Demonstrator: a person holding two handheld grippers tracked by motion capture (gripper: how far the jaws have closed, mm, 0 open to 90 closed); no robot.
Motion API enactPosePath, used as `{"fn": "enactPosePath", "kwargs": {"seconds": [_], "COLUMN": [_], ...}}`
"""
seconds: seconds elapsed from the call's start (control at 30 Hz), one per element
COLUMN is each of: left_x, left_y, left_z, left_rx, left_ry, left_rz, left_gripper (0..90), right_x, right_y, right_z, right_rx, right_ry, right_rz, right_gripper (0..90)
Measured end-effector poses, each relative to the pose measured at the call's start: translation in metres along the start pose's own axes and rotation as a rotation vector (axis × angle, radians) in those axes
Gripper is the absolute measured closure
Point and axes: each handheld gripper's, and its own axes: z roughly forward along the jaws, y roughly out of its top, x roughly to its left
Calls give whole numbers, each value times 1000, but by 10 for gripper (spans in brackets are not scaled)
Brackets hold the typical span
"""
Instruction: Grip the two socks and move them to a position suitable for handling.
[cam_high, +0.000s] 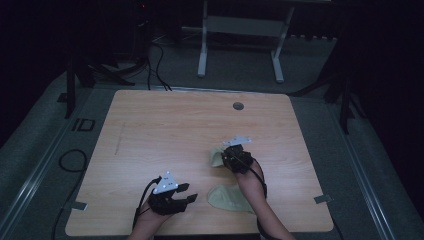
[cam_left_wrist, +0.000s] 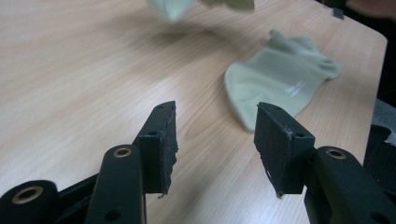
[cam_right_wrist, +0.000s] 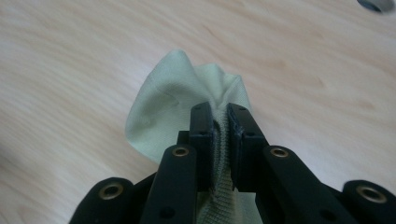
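Two pale green socks: one sock (cam_high: 227, 198) lies flat near the near edge of the counter (cam_high: 165, 125), right of centre, and the other sock (cam_high: 216, 158) sits just beyond it, bunched and pinched between closed fingers (cam_right_wrist: 201, 140).

Two grippers: the left gripper (cam_high: 192, 192) at the near left, with its fingers (cam_left_wrist: 161, 144) spread apart, and the right gripper (cam_high: 227, 159) farther in, right of centre.

One counter, with one round grey hole (cam_high: 238, 106) near its far edge.

One white frame stand (cam_high: 240, 30) on the floor beyond the counter.
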Motion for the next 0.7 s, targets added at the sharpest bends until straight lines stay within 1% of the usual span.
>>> {"fn": "enactPosePath", "kwargs": {"seconds": [0.07, 0.13, 0.2, 0.23, 0.27, 0.3, 0.33, 0.4, 0.43, 0.47, 0.5, 0.57, 0.63, 0.7], "left_x": [-1, -1, -1, -1, -1, -1, -1, 1, 1, 3, 3, 4, 5, 5], "left_y": [8, 17, 25, 28, 31, 34, 37, 42, 42, 46, 49, 56, 63, 69], "left_z": [4, 10, 18, 22, 27, 32, 36, 46, 46, 52, 57, 65, 75, 85], "left_rx": [-13, -24, -12, -7, -2, 2, 10, 23, 23, 38, 53, 69, 76, 95], "left_ry": [-5, -15, -1, 2, 0, 1, 6, 11, 11, 25, 33, 61, 79, 85], "left_rz": [6, 1, 22, 32, 33, 37, 44, 46, 46, 54, 64, 89, 101, 119], "left_gripper": [487, 488, 488, 488, 488, 488, 488, 490, 515, 515, 536, 603, 696, 779], "right_x": [-4, -6, -7, -7, -8, -9, -10, -14, -14, -15, -18, -19, -17, -14], "right_y": [-10, -18, -24, -27, -29, -30, -31, -30, -30, -30, -30, -31, -35, -41], "right_z": [2, 9, 16, 19, 22, 24, 24, 20, 20, 17, 10, 4, 1, 0], "right_rx": [11, 31, 53, 62, 69, 67, 65, 57, 57, 50, 34, 43, 52, 60], "right_ry": [0, -24, -26, -36, -20, 7, 11, 40, 40, 47, 46, 75, 85, 101], "right_rz": [23, 23, 36, 31, 36, 40, 45, 70, 70, 79, 81, 75, 44, 28], "right_gripper": [813, 810, 800, 780, 730, 657, 597, 536, 536, 527, 526, 536, 564, 611]}}
